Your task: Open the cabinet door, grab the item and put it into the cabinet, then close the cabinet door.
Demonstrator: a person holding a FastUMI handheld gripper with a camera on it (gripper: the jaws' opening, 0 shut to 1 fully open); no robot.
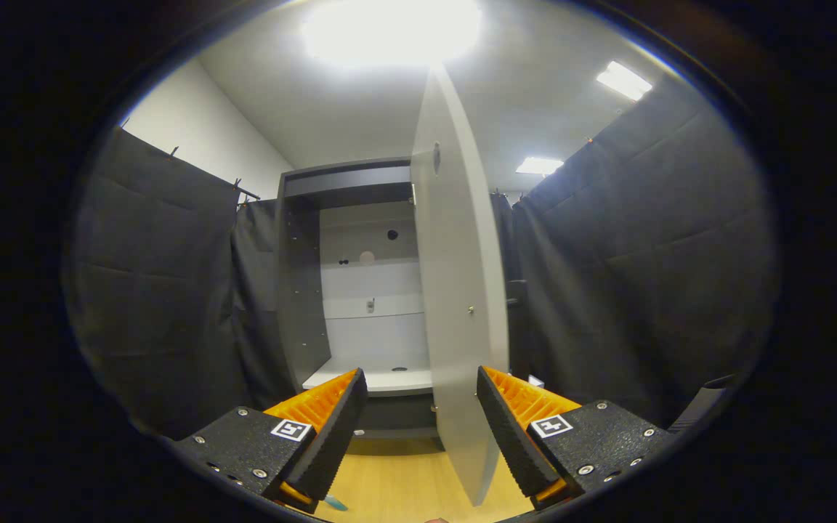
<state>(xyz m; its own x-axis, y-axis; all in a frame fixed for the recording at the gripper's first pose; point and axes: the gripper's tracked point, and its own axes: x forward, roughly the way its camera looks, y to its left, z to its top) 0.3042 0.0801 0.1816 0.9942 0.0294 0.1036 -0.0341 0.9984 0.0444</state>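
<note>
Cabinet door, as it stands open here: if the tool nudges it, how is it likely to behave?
The cabinet door looks like a thin, flat, rigid panel, so it should probably swing rather than flex. Its smooth face may let contact slide. The tool is open, the door's edge between its fingers, apparently untouched.

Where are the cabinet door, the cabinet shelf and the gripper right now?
cabinet door (460, 290): gripper view, middle of its open panel.
cabinet shelf (382, 379): gripper view, bare top surface.
gripper (422, 385): gripper view, midway between open fingertips.

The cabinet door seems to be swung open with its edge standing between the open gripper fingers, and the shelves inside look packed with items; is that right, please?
Not quite. In the gripper view the cabinet door is open, its edge between the open gripper fingers, but the cabinet shelves look bare.
</note>
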